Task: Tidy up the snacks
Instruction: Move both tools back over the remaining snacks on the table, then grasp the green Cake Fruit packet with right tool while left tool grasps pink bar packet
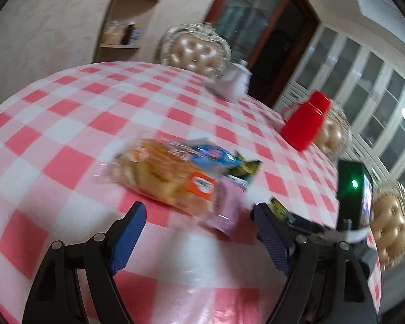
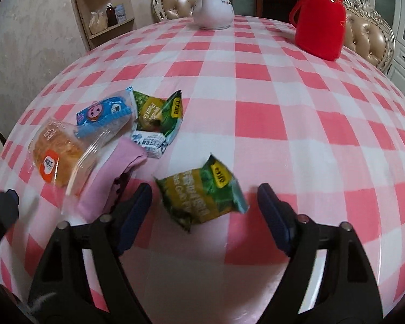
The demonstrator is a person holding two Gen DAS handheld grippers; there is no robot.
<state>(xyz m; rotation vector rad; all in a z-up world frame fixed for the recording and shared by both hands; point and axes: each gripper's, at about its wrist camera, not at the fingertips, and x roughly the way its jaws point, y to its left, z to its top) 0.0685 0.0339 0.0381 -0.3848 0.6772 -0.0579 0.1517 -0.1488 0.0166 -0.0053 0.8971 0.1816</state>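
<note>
Currently your right gripper (image 2: pixel 204 202), jaws wide and empty, straddles the green snack packet (image 2: pixel 202 197); left gripper (image 1: pixel 198 220) likewise gapes empty.

Bread pack (image 2: pixel 57 156), blue pack (image 2: pixel 105 113), pink pouch (image 2: pixel 108 178), 2 green packets (image 2: pixel 159 113) clustered; 1 green packet (image 2: pixel 202 197) apart.

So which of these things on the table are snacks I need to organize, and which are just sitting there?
Snacks to organize: bread pack, blue packet, green packet, second green packet, pink packet, small white-blue packet.

Just lying about: white teapot, red flask.
</note>
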